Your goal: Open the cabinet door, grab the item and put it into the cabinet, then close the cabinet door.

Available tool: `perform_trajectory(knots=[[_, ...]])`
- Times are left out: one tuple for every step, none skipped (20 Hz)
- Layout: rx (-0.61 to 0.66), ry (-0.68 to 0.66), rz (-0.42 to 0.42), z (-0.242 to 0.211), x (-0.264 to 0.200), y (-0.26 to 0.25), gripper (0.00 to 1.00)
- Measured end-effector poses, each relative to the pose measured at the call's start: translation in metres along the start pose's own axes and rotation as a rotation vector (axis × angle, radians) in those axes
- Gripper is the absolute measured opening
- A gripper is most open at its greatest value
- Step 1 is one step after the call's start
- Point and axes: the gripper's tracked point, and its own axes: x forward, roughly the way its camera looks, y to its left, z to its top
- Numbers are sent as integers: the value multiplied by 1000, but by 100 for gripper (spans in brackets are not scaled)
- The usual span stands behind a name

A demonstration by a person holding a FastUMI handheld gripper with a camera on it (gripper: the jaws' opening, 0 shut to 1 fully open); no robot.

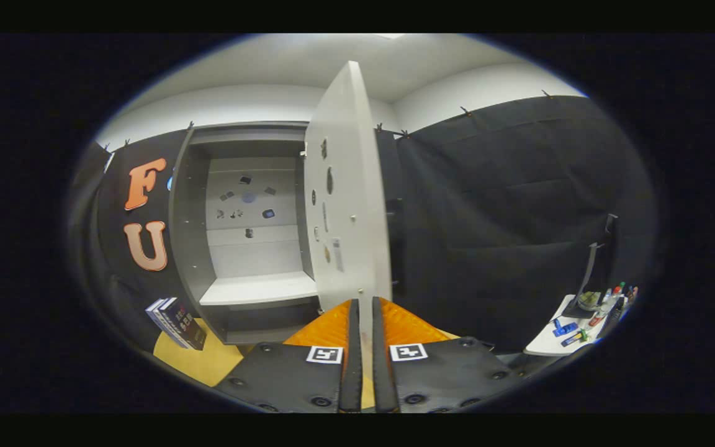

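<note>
Door [348,186] edge-on, long axis vertical, its free edge clamped between my gripper [364,338] fingers; cabinet [193,205] opening lies ahead-left, book [177,323] below it.

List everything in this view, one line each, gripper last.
Grey wooden cabinet: one, grey, against the black cloth wall, interior open, left of the door.
Grey cabinet door: one, pale grey, swung open, its edge running down between the fingers.
Stickers: several, dark and blue, on the cabinet's back panel.
Dark books: apparently two, dark covers, leaning at the cabinet's lower left on the yellow wooden table.
White side table: one, white, far right, carrying markers and small blue items.
Gripper: one, fingers closed on the door's edge.
</note>
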Motion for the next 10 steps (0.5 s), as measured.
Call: perform_trajectory(knots=[[4,10,17,-12,3,9,34],[7,29,42,-25,3,20,37],[11,52,60,-41,6,33,40],[14,75,79,-57,8,43,44],[15,96,105,-71,11,58,47],[8,123,122,-87,13,69,50],[0,154,140,-104,17,79,50],[-4,184,165,-120,19,92,52],[-7,212,181,-135,22,105,65],[-13,236,196,-151,25,116,75]])
